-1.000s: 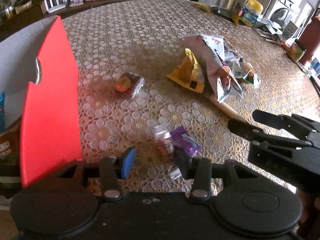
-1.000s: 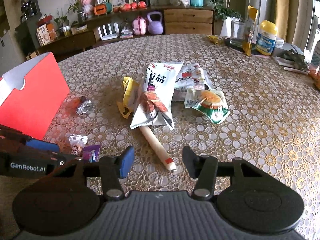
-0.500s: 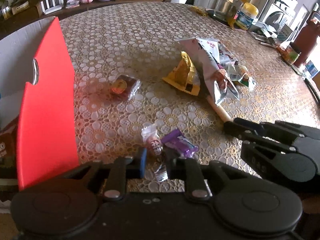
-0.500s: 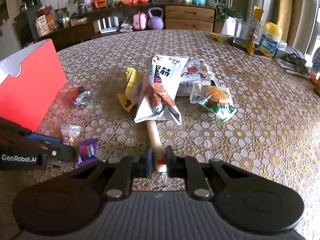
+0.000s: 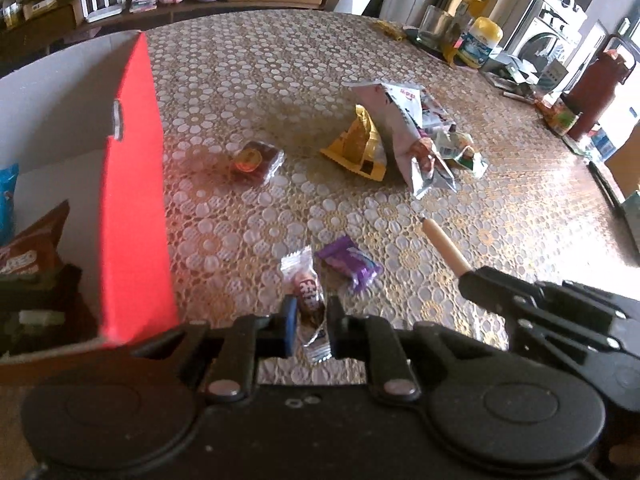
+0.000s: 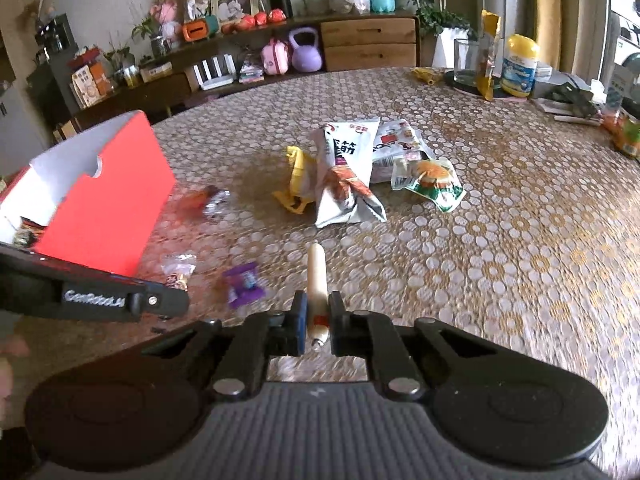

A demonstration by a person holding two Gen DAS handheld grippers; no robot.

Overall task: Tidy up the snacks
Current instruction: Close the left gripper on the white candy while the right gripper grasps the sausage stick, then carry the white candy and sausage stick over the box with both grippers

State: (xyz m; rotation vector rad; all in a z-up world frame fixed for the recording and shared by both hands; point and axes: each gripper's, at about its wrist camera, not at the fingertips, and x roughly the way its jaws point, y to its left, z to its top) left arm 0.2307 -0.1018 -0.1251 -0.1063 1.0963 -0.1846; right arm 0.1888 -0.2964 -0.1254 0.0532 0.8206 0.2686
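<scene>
My left gripper (image 5: pixel 311 330) is shut on a small clear-wrapped candy (image 5: pixel 307 296), held just above the lace tablecloth beside the red box (image 5: pixel 134 200). My right gripper (image 6: pixel 318 326) is shut on a tan sausage stick (image 6: pixel 317 276) and holds it lifted, its far end pointing at the snack pile. The stick (image 5: pixel 446 246) and right gripper also show at the right of the left wrist view. A purple candy (image 5: pixel 350 262) lies on the cloth just beyond the left fingers. The red box holds several snack packs (image 5: pixel 28 248).
A pile of snack bags lies mid-table: a white bag (image 6: pixel 346 176), a yellow pack (image 6: pixel 298 182) and a burger-print pack (image 6: pixel 430 182). A dark wrapped cake (image 5: pixel 256 158) lies near the box. Bottles and a glass (image 6: pixel 466 60) stand at the far right.
Both grippers went from open to shut, the left on the clear-wrapped candy and the right on the sausage stick. The stick has been drawn out from under the white bag and both grippers have risen.
</scene>
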